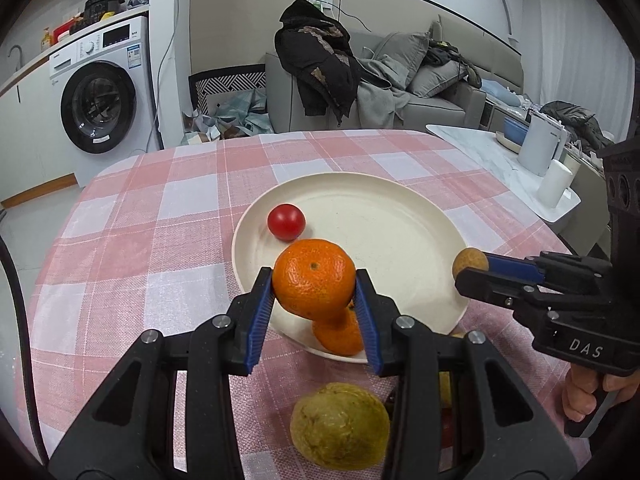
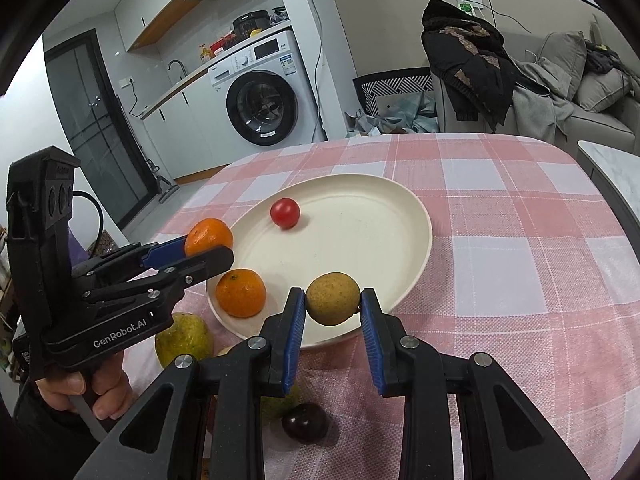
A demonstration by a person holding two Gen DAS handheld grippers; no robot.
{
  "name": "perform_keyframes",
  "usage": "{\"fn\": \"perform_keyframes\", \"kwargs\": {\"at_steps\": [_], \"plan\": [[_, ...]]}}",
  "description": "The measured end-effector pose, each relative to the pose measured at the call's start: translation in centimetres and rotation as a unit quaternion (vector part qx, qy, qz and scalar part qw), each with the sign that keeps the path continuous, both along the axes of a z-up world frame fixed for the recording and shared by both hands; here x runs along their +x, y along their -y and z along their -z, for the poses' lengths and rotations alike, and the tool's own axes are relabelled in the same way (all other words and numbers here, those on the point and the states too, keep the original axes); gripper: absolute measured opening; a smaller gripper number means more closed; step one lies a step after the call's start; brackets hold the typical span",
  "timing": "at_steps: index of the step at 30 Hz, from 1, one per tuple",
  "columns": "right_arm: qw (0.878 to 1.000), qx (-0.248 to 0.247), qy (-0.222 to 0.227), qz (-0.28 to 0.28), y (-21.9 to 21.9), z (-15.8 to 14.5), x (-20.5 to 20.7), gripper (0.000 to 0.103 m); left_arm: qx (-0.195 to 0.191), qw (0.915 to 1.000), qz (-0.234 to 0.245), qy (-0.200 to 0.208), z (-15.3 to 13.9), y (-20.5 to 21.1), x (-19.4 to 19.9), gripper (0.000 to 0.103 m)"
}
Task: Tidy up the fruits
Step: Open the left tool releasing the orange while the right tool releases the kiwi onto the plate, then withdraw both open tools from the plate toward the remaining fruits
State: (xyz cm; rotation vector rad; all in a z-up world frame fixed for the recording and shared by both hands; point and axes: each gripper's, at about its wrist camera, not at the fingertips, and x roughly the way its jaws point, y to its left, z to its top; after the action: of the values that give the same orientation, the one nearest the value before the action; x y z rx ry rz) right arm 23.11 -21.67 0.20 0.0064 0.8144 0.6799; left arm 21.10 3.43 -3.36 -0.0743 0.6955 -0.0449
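Both grippers loaded over the plate [image 1: 400,200].
Left gripper [image 1: 314,280] clamps an orange [image 1: 314,276]; right gripper [image 2: 333,300] clamps a brown fruit [image 2: 333,298]; plate centre lies at twelve o'clock.

Taking the cream plate [image 1: 400,216] as landmark: in the left wrist view the second orange [image 1: 340,334] on its near rim is half hidden behind the held orange [image 1: 314,276] and a blue finger pad. Nearer than the plate, a dark red fruit [image 2: 305,421] and a yellow-green one [image 2: 280,404] are partly covered by the right gripper's [image 2: 333,300] frame. The print on the washing machine [image 2: 264,96] beyond the plate is too small to read.
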Motion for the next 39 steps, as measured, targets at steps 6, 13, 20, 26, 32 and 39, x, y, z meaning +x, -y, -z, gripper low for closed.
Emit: {"fn": "perform_keyframes", "kwargs": {"at_steps": [6,13,20,26,32,39], "plan": [[1.0,-0.005,-0.003,0.004,0.1,0.2,0.1,0.03,0.001,1.0,-0.001,-0.006,0.2,0.1,0.1,0.037],[1.0,-0.001,0.01,-0.005,-0.1,-0.3,-0.2,0.032,0.003,0.9999,0.004,-0.012,0.4,0.4,0.1,0.037],[1.0,-0.013,0.025,-0.007,0.2,-0.8,-0.8,0.052,-0.002,0.9999,-0.003,-0.014,-0.3,0.2,-0.7,0.066],[0.999,-0.018,0.037,0.006,1.3,-1.2,-1.5,0.082,0.013,0.9996,-0.026,0.003,-1.7,-0.2,-2.9,0.1],[0.999,-0.016,0.046,0.02,2.8,-2.1,-2.2,0.103,0.024,0.9985,-0.04,0.027,-3.3,-0.5,-6.3,0.102],[0.999,-0.027,0.043,0.007,3.4,-2.9,-3.5,0.103,0.03,0.998,-0.043,0.034,-4.7,-0.3,-10.2,0.102]]}}
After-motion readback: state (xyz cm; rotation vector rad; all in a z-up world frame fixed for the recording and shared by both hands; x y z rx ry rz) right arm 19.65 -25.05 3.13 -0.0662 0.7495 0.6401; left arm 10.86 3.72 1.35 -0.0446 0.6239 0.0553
